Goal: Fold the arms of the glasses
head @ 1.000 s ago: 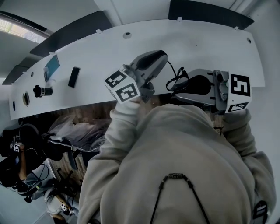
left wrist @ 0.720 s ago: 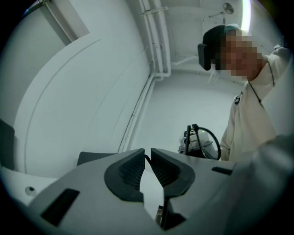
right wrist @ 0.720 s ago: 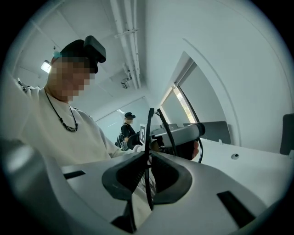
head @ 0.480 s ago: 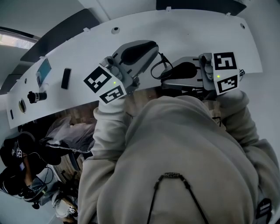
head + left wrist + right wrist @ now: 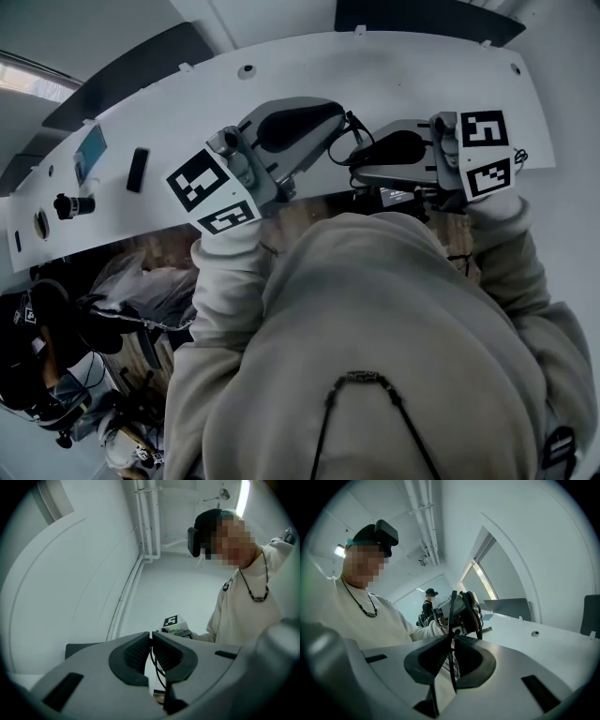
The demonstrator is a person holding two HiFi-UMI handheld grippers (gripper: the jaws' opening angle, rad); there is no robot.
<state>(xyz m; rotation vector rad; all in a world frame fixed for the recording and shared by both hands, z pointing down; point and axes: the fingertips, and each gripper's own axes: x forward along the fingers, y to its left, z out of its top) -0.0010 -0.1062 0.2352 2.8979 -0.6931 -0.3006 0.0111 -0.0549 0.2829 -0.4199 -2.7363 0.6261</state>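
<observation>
2 grippers are on the work, and both are narrow. The left gripper [image 5: 151,637] has just been closing its jaws. Its tips now meet, and a thin dark arm [image 5: 156,670] of the glasses runs down through the slit between the ribbed pads, so I read it as pinched there. The right gripper [image 5: 452,639] has its jaws drawn in on 1 thin dark strip of the glasses [image 5: 452,607], which stands upright in the gap and pokes out above and below the pads. Whether that strip is the front rim or the other arm I cannot tell.

In the head view the 2 tools face each other tip to tip, close together, held in the air over the near edge of the white table [image 5: 422,75]. The dark loops of the glasses hang between them.

The step in hand looks like the fold of 1 arm. To do it well, the right gripper should act as a fixed anchor while the left carries its arm round the hinge on a short arc, not a straight push. The wire is fine and would likely bend or twist under force, so the pinch should be light, close to the hinge rather than the tip. The left jaws should let go only when the arm lies flat across the back of the frame. The main risk is the wire slipping sideways out of the pads.
</observation>
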